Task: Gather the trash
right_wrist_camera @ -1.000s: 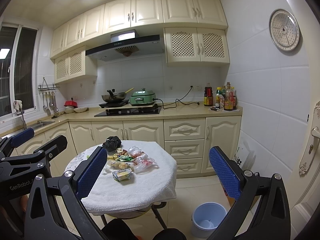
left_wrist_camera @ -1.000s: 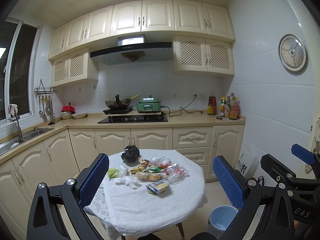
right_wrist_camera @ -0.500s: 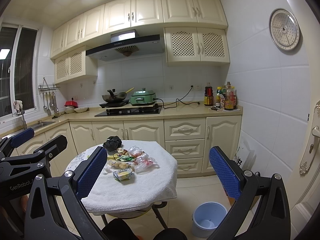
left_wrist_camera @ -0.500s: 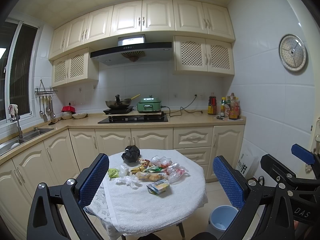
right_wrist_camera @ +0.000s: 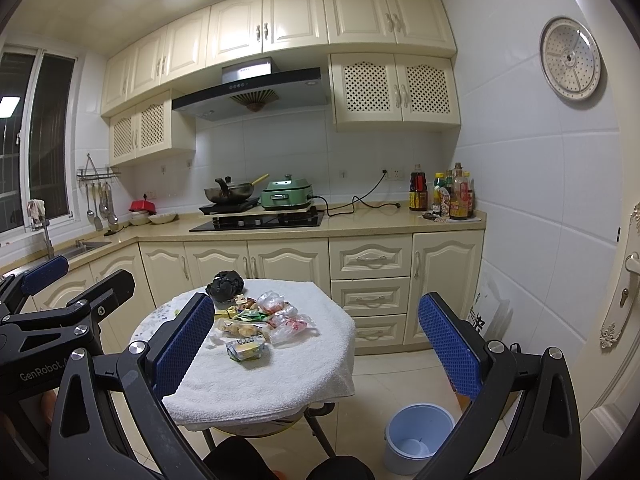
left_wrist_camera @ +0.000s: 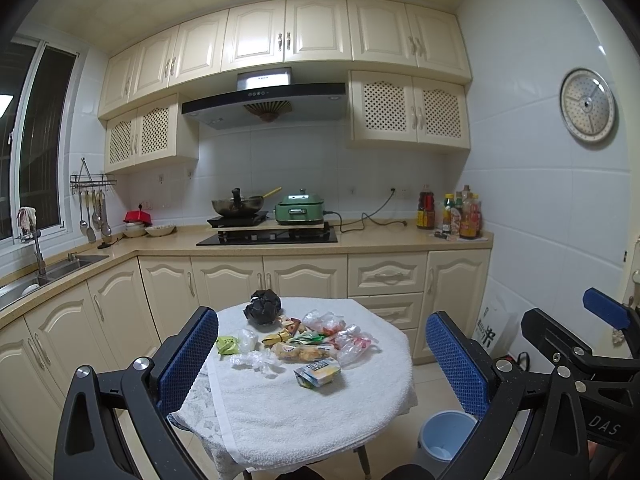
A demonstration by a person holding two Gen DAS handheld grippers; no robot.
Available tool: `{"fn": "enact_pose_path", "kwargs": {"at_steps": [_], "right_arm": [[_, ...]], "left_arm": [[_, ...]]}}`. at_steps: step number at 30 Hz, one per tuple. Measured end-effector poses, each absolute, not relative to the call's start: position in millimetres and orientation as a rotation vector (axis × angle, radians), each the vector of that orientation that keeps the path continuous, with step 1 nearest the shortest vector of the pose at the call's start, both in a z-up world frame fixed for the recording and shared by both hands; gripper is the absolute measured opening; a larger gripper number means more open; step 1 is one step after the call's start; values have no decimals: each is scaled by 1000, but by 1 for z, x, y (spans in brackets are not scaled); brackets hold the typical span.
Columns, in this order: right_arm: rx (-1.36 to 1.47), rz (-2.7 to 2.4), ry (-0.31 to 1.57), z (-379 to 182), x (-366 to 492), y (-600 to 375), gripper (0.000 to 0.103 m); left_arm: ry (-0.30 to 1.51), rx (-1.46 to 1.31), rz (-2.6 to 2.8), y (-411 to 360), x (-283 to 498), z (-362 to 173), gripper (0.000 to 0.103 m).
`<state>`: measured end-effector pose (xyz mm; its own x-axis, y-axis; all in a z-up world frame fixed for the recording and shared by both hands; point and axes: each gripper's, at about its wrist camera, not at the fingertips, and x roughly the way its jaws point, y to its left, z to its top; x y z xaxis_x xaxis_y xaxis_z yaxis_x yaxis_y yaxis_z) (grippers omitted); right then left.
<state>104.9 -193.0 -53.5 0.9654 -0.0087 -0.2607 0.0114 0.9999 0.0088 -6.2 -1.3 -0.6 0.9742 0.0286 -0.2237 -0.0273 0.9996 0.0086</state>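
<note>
A pile of trash lies on a round table [left_wrist_camera: 288, 420] [right_wrist_camera: 248, 392] under a white towel: a crumpled black bag [left_wrist_camera: 262, 307] [right_wrist_camera: 225, 285], snack wrappers [left_wrist_camera: 304, 350] [right_wrist_camera: 240, 328], clear plastic bags [left_wrist_camera: 352, 344] [right_wrist_camera: 290, 326] and a small yellow packet [left_wrist_camera: 318, 374] [right_wrist_camera: 245, 350]. A light blue bin [left_wrist_camera: 446, 438] [right_wrist_camera: 418, 436] stands on the floor right of the table. My left gripper [left_wrist_camera: 322, 360] is open, well short of the table. My right gripper [right_wrist_camera: 316, 344] is open too, holding nothing.
Cream cabinets and a counter [left_wrist_camera: 380, 240] run along the back wall, with a wok [left_wrist_camera: 236, 205], a green cooker [left_wrist_camera: 300, 210] and bottles [left_wrist_camera: 452, 216]. A sink [left_wrist_camera: 48, 272] is at the left. A door handle [right_wrist_camera: 634, 268] is at the right.
Both grippers have barely moved. The table sits slightly farther right in the right wrist view. Nothing was picked up.
</note>
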Motion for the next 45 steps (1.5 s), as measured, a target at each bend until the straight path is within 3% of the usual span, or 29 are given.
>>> {"fn": "enact_pose_path", "kwargs": {"at_steps": [20,32,45], "right_arm": [[8,2,288,-82,131,-182,103],[35,69,527,-180,258,-194,103],[78,4,730,-257,363,-214,103]], "left_arm": [[259,-9,31,9,35,-16,102],[554,-130,115,89,179,-87,102],[815,-34,-14,43,351,-151,102]]}}
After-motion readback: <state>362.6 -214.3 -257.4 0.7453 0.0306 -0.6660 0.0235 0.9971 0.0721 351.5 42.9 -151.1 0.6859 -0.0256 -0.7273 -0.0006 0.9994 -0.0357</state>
